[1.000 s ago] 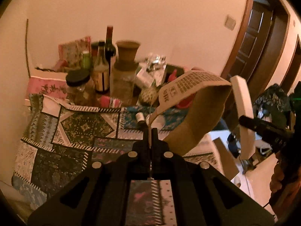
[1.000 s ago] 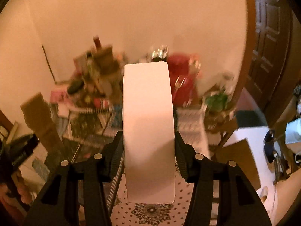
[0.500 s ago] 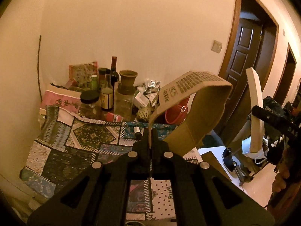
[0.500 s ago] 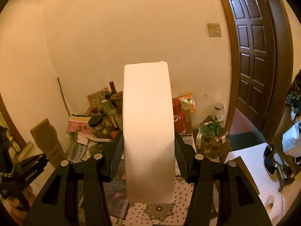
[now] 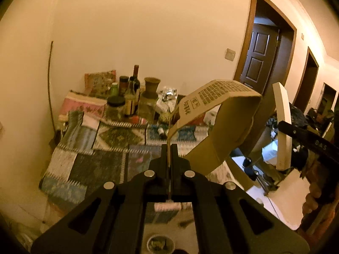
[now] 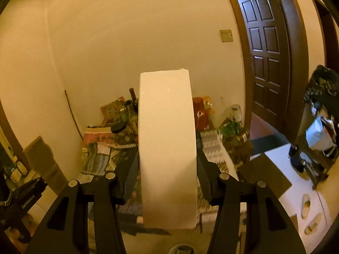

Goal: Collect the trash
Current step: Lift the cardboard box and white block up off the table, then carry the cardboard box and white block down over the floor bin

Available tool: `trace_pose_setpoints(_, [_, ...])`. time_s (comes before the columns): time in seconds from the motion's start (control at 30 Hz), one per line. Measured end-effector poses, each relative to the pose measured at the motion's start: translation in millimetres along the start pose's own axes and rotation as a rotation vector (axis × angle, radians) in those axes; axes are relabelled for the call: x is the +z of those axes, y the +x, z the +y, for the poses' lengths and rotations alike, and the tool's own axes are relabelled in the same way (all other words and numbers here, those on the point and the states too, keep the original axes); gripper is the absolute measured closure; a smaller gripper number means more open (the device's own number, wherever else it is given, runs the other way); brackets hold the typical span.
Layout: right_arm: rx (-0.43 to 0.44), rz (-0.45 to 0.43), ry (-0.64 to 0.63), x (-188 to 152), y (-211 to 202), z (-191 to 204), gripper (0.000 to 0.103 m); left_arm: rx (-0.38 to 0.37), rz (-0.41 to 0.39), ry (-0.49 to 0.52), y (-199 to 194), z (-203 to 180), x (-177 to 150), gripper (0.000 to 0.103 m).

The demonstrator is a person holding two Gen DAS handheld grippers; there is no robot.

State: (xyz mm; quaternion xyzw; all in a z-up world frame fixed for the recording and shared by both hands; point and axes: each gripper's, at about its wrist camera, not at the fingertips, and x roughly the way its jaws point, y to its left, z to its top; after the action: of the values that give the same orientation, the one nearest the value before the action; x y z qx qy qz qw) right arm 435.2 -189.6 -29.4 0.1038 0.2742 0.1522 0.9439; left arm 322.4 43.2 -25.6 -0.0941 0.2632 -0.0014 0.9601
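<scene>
In the left wrist view, a patterned cloth (image 5: 101,146) covers the table at 9 o'clock, with bottles (image 5: 132,93) and jars (image 5: 115,108) crowded along the wall behind it at 11 o'clock. The left gripper (image 5: 169,150), at centre, has its jaws pressed together on the thin edge of a brown printed carton (image 5: 220,122), which is flattened open and curls up and over toward 2 o'clock. At 3 o'clock the white box (image 5: 282,127) shows edge-on beside the carton, apart from it, with a hand (image 5: 315,199) below at 4 o'clock and a dark door (image 5: 261,57) at 1 o'clock. In the right wrist view, the same cloth and bottles sit at 9 o'clock. The right gripper (image 6: 167,165) pinches the white box (image 6: 167,148) by its two sides, jaws part spread around it; the box stands upright at centre, above the table. A red bag (image 6: 201,110) is just right of it, a panelled door (image 6: 267,48) at 2 o'clock, and slippers (image 6: 307,211) on the floor at 4 o'clock.
</scene>
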Motion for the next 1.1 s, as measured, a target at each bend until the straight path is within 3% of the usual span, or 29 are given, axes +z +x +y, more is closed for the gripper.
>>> trace_pose_setpoints(0.27, [-0.068,0.029,0.033,-45,-44,16,0.055,-0.016,0.086,0.017,-46,30,-52,0.103])
trace_pose_setpoints(0.6, [-0.110,0.178,0.041,-81,-51,11,0.055,-0.048,0.211,0.007,-50,35,-99,0.103])
trace_pose_setpoints(0.9, [-0.055,0.367,0.023,-132,-8,-10,0.055,-0.016,0.386,-0.014,4,26,-151,0.103])
trace_pose_setpoints(1.1, [-0.018,0.556,0.001,-202,44,-29,0.055,0.031,0.511,-0.023,59,21,-200,0.103])
